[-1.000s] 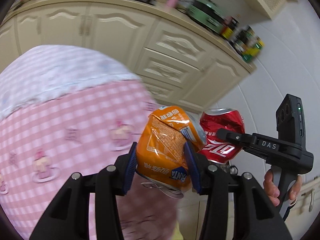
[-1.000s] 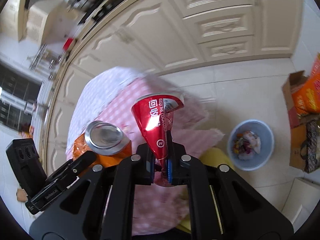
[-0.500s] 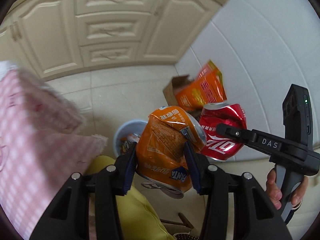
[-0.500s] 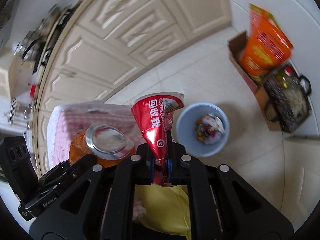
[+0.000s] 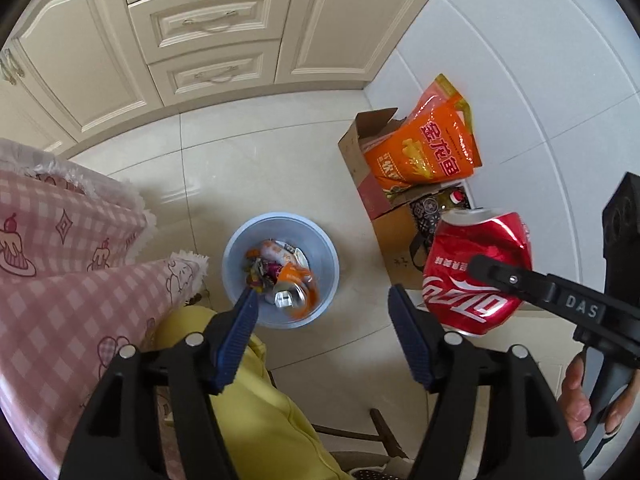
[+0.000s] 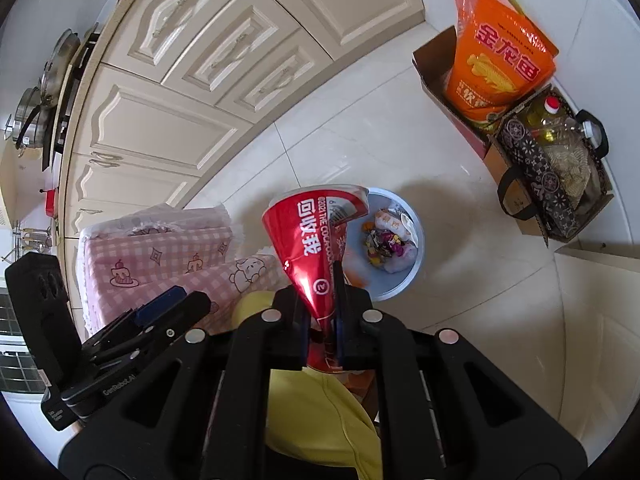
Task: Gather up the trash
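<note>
Two grippers are hanging over a blue bin (image 5: 280,240) that is standing on the pale tiled floor (image 5: 260,168), near the middle of the left wrist frame. The left gripper (image 5: 322,334) is spreading its jaws at this moment, and nothing is sitting between its blue pads (image 5: 236,336); the bin is showing through the gap. An orange can (image 5: 294,292), blurred, is lying inside the bin at its lower right, among wrappers and other scraps.

At the right of that frame the right gripper (image 5: 480,268) is clamping a crushed red can (image 5: 476,268), with a hand (image 5: 588,400) gripping its handle in the lower right corner. In the right wrist view the right gripper (image 6: 322,320) is pinching the flattened base of the red can (image 6: 316,240) at frame centre, its jaws squeezed nearly together on the metal, and the can's top is flaring upward just left of the bin (image 6: 400,280).

A pink checked cloth (image 5: 60,260) is draping down the left side of the left wrist frame. A yellow garment (image 5: 260,420) is filling the bottom centre. Cream cabinets (image 5: 208,20) are running along the top. An orange bag (image 5: 432,148) is standing in a cardboard box (image 5: 360,160) at the upper right.
</note>
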The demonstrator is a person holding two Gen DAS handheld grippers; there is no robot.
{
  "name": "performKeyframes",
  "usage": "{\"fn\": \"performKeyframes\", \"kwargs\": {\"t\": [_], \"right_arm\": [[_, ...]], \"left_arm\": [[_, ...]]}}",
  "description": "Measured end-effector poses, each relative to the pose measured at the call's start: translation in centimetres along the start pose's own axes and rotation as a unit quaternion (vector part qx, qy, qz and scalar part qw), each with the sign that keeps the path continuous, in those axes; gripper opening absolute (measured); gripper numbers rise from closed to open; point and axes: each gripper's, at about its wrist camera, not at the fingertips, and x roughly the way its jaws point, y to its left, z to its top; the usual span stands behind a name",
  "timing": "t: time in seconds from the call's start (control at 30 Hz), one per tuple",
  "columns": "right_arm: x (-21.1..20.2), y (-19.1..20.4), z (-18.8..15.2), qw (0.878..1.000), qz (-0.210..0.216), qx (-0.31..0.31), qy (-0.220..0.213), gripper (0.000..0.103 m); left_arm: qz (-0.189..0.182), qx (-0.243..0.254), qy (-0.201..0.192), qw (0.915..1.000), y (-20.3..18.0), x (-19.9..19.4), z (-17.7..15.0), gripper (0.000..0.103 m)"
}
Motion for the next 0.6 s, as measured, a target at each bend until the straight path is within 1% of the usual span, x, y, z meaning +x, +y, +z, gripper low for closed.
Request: {"fn": "performKeyframes", "kwargs": {"t": [0.27, 0.33, 0.4, 0.43, 0.47, 0.5, 0.53, 0.6], "right_arm": [[2.9, 3.1, 0.1, 0.999, 0.01, -0.031, 0.038, 0.01], [3.7, 4.0, 0.3, 0.998, 0.019, -0.028, 0.053, 0.011], [4.2, 4.6, 0.4, 0.997, 0.016, -0.03, 0.062, 0.012], [4.3, 4.9, 0.4, 0.997, 0.012, -0.032, 0.062, 0.021], [4.3, 5.1, 0.4, 0.998, 0.009, -0.032, 0.062, 0.044], [4.2, 5.2, 0.3, 0.998, 0.009, -0.032, 0.058, 0.058], [4.0, 5.4, 0.2, 0.998, 0.01, -0.034, 0.049, 0.065], [3.7, 5.8, 0.0, 0.998, 0.005, -0.042, 0.045, 0.065]], "left_arm": [[0.015, -0.025, 0.001, 0.9996, 2.0, -0.4, -0.3, 0.066], [0.02, -0.031, -0.003, 0.9993, 2.7, -0.7, -0.5, 0.066], [0.026, -0.036, -0.01, 0.999, 3.4, -1.2, -0.8, 0.066], [0.026, -0.037, -0.012, 0.9989, 3.6, -1.4, -0.9, 0.066], [0.025, -0.039, -0.013, 0.9988, 3.9, -1.5, -1.0, 0.066], [0.025, -0.042, -0.014, 0.9987, 4.2, -1.7, -1.1, 0.066], [0.025, -0.044, -0.016, 0.9986, 4.4, -1.8, -1.2, 0.066], [0.025, -0.046, -0.019, 0.9984, 4.7, -2.1, -1.2, 0.066]]}}
